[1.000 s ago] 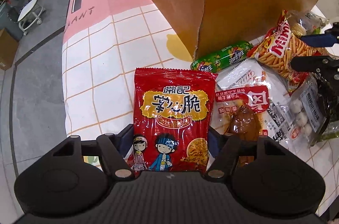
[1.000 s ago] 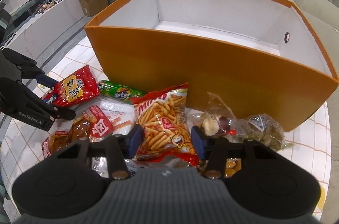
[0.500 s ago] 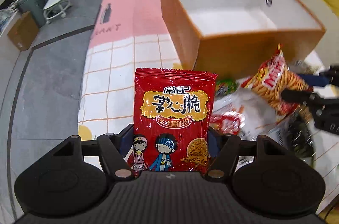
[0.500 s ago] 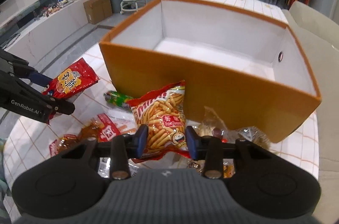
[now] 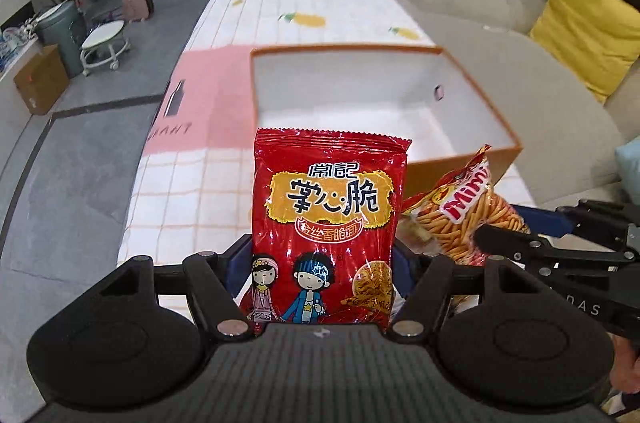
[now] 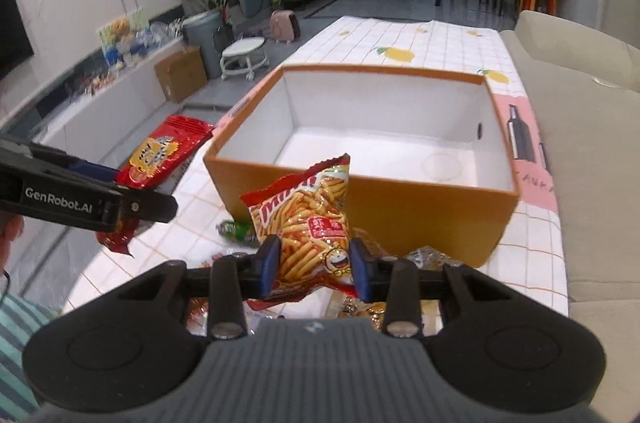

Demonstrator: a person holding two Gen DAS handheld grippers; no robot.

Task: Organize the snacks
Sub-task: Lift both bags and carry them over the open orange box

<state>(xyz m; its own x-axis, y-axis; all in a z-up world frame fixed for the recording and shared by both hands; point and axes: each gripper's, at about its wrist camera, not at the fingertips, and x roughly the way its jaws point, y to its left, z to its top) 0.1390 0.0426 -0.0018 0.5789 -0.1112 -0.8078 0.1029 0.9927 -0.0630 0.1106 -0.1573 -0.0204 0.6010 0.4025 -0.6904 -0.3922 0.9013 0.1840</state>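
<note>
Now, the scene line by line:

Left gripper (image 5: 322, 263): it holds the red noodle-snack packet (image 5: 326, 235) by its lower part. The blue pads press on both side edges, so the jaws stand wide but are closed on the packet.
Red noodle-snack packet: it stands upright between the fingers, in the air above the table (image 5: 184, 191), in front of the orange box (image 5: 460, 167). In the right wrist view the same packet (image 6: 160, 153) shows at the left, beside the box's near left corner.
Right gripper (image 6: 314, 263): its jaws have just been closing and they are now tight on the Mimi shrimp-stick bag (image 6: 308, 219). The blue pads pinch the bag's lower part from both sides.
Mimi shrimp-stick bag: it is lifted off the table, tilted a little, in front of the box's near wall. In the left wrist view it (image 5: 464, 215) is just to the right of the red packet.
Orange box: it sits open on the checked tablecloth, white inside, and nothing shows in it (image 6: 360, 207).
Other snacks: a green sausage stick (image 6: 234, 229) lies on the table near the box's near wall; some clear-wrapped snacks (image 6: 428, 255) lie behind the right gripper, too hidden to name.
Person: a striped sleeve (image 6: 16, 327) shows at the lower left edge.
</note>
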